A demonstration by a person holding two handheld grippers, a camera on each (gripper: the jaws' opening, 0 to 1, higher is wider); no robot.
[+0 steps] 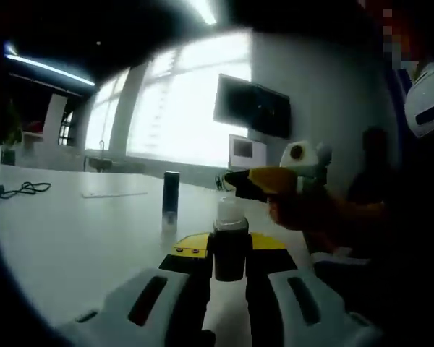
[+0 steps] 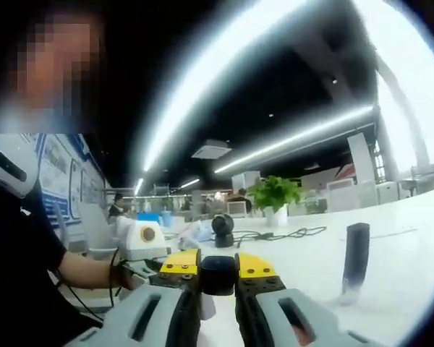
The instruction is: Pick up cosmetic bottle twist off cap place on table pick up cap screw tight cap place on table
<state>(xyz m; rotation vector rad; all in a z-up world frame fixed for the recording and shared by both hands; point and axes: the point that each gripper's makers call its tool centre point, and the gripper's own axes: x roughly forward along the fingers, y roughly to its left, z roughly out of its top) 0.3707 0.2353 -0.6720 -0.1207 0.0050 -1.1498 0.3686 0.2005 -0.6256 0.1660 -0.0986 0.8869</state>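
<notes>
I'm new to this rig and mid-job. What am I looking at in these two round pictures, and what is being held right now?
There is no robot arm. A person holds a two-jaw gripper in each hand, and a fisheye camera on each looks forward along its jaws. In the left gripper view, the left gripper is shut on a dark bottle with its pale neck bare. In the right gripper view, the right gripper is shut on what looks like the dark cap. On the white table a dark tube stands upright and a cable lies further off.
</notes>
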